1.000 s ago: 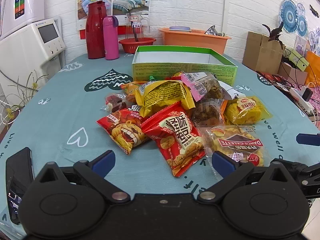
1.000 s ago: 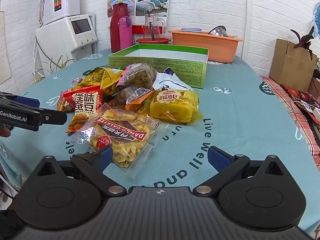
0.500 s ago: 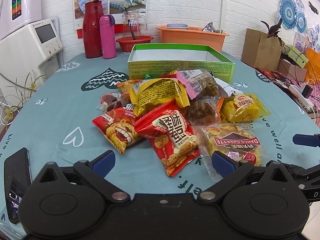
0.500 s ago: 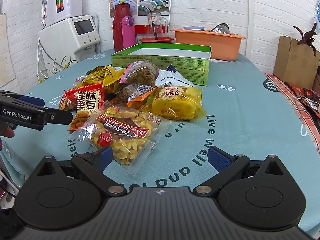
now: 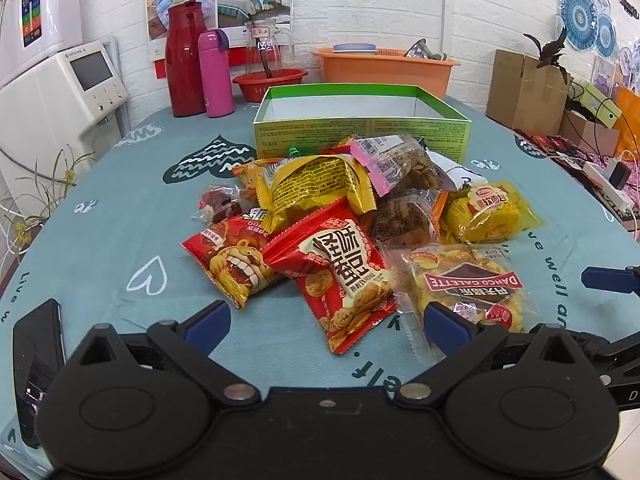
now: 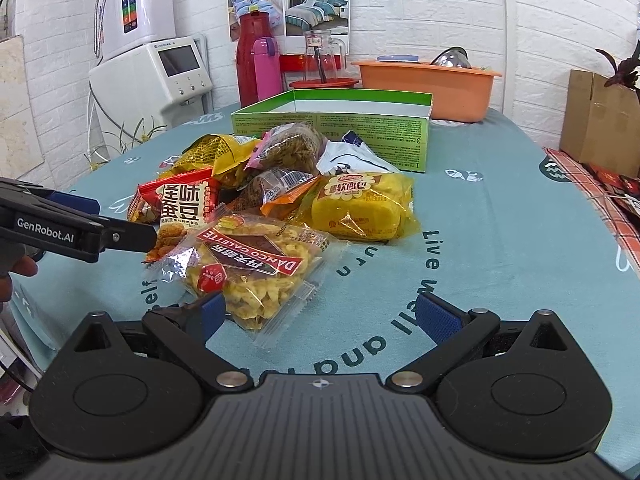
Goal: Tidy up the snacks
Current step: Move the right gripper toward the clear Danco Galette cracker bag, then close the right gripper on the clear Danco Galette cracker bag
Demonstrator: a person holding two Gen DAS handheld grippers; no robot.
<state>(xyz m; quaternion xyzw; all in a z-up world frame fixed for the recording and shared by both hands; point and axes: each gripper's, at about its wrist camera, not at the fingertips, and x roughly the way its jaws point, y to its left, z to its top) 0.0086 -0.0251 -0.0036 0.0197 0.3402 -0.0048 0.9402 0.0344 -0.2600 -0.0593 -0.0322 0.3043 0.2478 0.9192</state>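
A pile of several snack packets lies on the teal tablecloth before an open green box (image 5: 362, 126), which also shows in the right wrist view (image 6: 332, 122). Nearest are a red bean packet (image 5: 340, 272), a red lion packet (image 5: 232, 260), a clear Danco Galette biscuit bag (image 5: 468, 284) (image 6: 256, 268) and a yellow bread pack (image 5: 488, 212) (image 6: 360, 208). My left gripper (image 5: 326, 322) is open and empty, just short of the red bean packet. My right gripper (image 6: 320, 316) is open and empty, its left finger beside the Danco bag.
A black phone (image 5: 36, 356) lies at the near left table edge. A red flask (image 5: 184, 60), pink bottle (image 5: 216, 74), red bowl (image 5: 270, 82) and orange tub (image 5: 384, 68) stand behind the box. A cardboard carton (image 5: 524, 92) is off to the right.
Both grippers have moved forward toward the snack pile, so the packets look nearer. Both stay open and empty. Nothing on the table has moved.
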